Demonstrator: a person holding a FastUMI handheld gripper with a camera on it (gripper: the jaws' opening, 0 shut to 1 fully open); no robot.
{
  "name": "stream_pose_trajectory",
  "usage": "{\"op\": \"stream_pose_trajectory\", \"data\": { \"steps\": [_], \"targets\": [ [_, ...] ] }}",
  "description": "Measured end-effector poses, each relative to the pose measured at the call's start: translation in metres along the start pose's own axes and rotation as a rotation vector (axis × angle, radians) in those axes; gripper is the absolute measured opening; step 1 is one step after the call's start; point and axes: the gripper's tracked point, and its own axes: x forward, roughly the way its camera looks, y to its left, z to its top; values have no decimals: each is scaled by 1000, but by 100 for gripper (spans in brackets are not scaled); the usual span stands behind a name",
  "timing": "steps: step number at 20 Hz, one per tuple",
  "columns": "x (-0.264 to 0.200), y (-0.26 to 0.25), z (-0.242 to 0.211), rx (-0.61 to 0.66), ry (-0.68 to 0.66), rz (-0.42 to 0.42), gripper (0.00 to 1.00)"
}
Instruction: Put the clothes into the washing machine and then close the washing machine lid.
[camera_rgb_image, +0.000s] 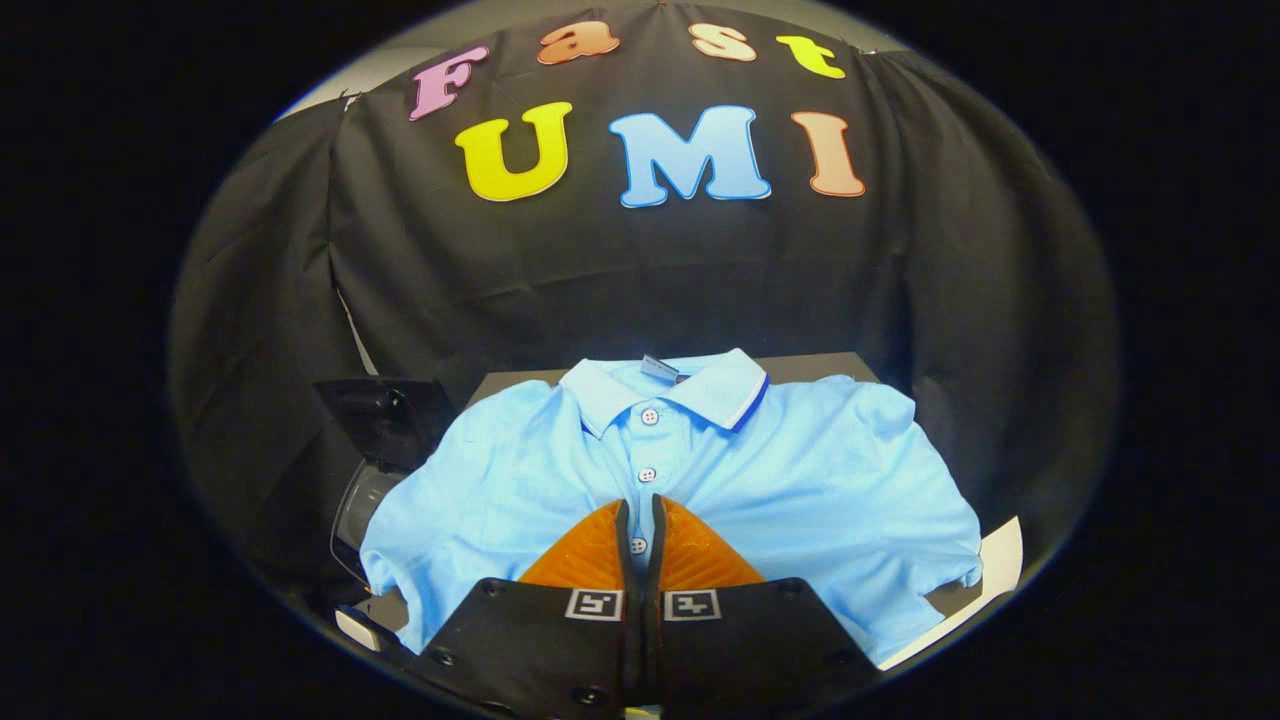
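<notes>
Light blue cloth takes up the middle of the gripper view: a short-sleeved polo shirt (800, 470) lies spread flat, front side up, on a dark table (815, 366) that shows as a strip behind its collar. The collar points away toward the black cloth wall (640, 270) of the booth, and one side of it carries a thin dark blue edge. A row of small white buttons runs from the collar down the placket straight toward the gripper. The sleeves spread out to either side, the one on the right ending near a white sheet (1000, 560) that sticks out from under the shirt's edge.

The gripper (641, 515) sits low over the shirt's chest, right on the button line. Its two fingers are nearly together, with just a thin slit between them through which a sliver of blue fabric and one button can be seen. Whether the tips are pinching the cloth or merely resting above it cannot be told.

Beside the shirt's left sleeve stands the washing machine (365, 500), dark and partly hidden by the sleeve, with its lid (385, 420) standing up open, off the table's edge.
</notes>
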Motion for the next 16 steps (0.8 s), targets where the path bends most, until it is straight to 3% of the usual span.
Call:
{"op": "stream_pose_trajectory", "data": {
  "steps": [16],
  "targets": [
    [-79, 29, 95, 42, -218, 38, 1]
  ]
}}
